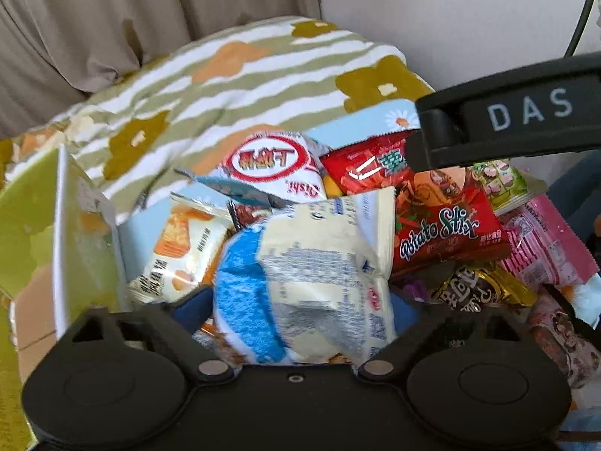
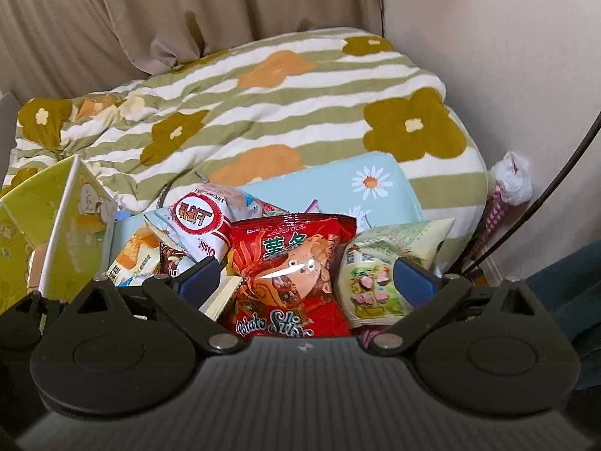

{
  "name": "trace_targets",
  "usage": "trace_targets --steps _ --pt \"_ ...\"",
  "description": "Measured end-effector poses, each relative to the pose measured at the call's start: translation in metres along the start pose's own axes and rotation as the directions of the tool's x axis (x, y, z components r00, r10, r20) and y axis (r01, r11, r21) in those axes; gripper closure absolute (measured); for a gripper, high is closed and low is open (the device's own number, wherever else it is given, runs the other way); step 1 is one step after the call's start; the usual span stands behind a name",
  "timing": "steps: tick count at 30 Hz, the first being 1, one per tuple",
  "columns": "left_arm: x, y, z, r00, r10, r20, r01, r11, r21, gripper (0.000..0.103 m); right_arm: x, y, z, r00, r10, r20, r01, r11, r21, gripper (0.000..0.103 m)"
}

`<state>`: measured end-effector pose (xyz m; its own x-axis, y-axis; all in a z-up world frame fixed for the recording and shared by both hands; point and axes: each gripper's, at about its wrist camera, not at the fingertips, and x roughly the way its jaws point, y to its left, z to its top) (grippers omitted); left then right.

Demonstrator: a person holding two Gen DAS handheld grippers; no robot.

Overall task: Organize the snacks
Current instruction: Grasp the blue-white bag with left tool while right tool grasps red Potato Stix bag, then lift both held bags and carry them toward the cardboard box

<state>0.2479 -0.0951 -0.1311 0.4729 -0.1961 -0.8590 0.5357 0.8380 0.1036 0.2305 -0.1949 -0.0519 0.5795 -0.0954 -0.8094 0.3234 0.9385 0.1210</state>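
A beige curtain hangs in folds behind a bed, meeting a plain cream wall on the right. A striped green-and-white quilt with orange and olive flowers lies rumpled in soft daylight.

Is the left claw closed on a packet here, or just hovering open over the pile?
Closed on one. The left claw has the blue-and-white packet pinched between its blue pads, the wrapper crumpled and raised above the other snacks.

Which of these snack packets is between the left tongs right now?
The crinkled cream-and-blue plastic packet, sitting between the left tongs; the red Potato Stix bag and the others lie beyond.
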Motion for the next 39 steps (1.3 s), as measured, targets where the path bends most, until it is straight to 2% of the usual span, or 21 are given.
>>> trace_targets --steps 4,10,18,27,28,30,34,36,39 --pt "0.004 0.012 0.002 1.000 -0.030 -0.008 0.029 0.999 -0.026 0.019 0.013 0.005 0.003 1.000 -0.016 -0.025 0.016 1.000 -0.007 0.000" --pt "0.003 0.033 0.004 0.997 -0.082 -0.016 0.079 0.990 -0.113 0.023 0.028 0.010 0.005 0.998 -0.023 -0.055 0.023 1.000 0.000 0.000" --pt "-0.006 0.063 0.001 0.989 -0.151 0.006 0.146 0.949 -0.279 0.024 0.041 0.019 0.003 0.995 -0.033 -0.091 0.032 0.999 -0.009 0.000" --pt "-0.009 0.074 0.001 0.985 -0.169 0.021 0.167 0.939 -0.299 0.024 0.058 0.036 -0.001 0.990 -0.071 -0.125 0.062 0.995 -0.078 0.000" --pt "-0.008 0.074 0.001 0.985 -0.170 0.021 0.169 0.940 -0.297 0.024 0.059 0.037 -0.002 0.989 -0.077 -0.125 0.067 0.994 -0.085 0.002" --pt "-0.007 0.076 0.001 0.985 -0.173 0.024 0.173 0.941 -0.292 0.024 0.062 0.040 -0.003 0.986 -0.106 -0.127 0.092 0.990 -0.111 0.016" --pt "-0.009 0.075 0.000 0.985 -0.167 0.033 0.170 0.946 -0.277 0.024 0.060 0.041 -0.005 0.984 -0.126 -0.123 0.110 0.986 -0.127 0.024" --pt "-0.011 0.075 -0.001 0.986 -0.164 0.035 0.168 0.947 -0.274 0.024 0.058 0.042 -0.006 0.985 -0.128 -0.116 0.112 0.985 -0.130 0.035" --pt "-0.015 0.075 -0.002 0.987 -0.156 0.042 0.162 0.947 -0.276 0.024 0.052 0.042 -0.008 0.987 -0.121 -0.103 0.108 0.987 -0.122 0.037"
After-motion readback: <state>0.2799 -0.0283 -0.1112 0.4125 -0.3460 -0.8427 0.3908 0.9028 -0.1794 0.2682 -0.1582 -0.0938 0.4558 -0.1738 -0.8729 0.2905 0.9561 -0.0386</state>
